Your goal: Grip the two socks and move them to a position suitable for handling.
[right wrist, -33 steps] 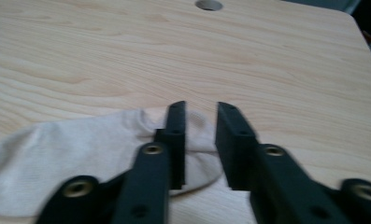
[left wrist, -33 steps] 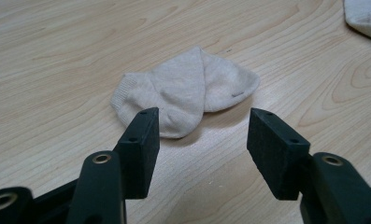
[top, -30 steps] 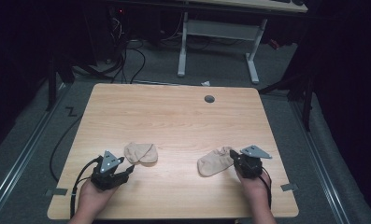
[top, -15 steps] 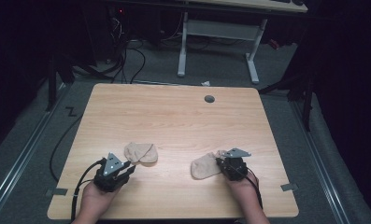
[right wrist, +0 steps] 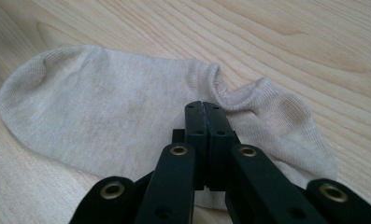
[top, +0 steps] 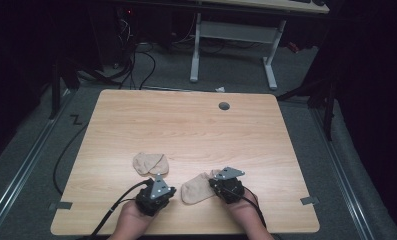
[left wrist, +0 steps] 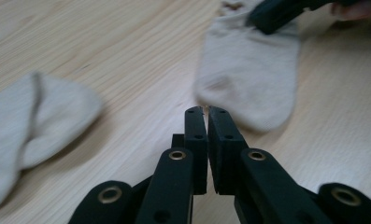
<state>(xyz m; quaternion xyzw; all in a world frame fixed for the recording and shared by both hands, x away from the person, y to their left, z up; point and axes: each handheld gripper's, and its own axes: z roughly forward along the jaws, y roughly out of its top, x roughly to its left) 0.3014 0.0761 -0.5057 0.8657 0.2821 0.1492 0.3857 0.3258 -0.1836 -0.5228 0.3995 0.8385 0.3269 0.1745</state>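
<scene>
Two beige ankle socks lie on the wooden table (top: 186, 125). The left sock (top: 150, 163) (left wrist: 33, 116) sits bunched up, just beyond and to the left of my left gripper (top: 169, 193) (left wrist: 205, 112). Its jaws have just been closing, stand almost together and hold nothing; they point at the toe of the right sock (top: 197, 187) (left wrist: 251, 79) (right wrist: 127, 116). My right gripper (top: 212, 184) (right wrist: 204, 108) is shut on that sock's cuff edge, and one of its black fingers (left wrist: 279, 14) lies on the far end of the sock.
Both hands work near the table's front edge (top: 186, 231). A round cable hole (top: 224, 106) is at the back of the tabletop. A white desk frame (top: 236, 35) and cables (top: 136, 60) stand on the floor behind the table.
The left gripper slid right, away from the left sock, and its jaws closed with nothing in them. The right gripper moved left and toward the front edge, dragging the right sock along.
</scene>
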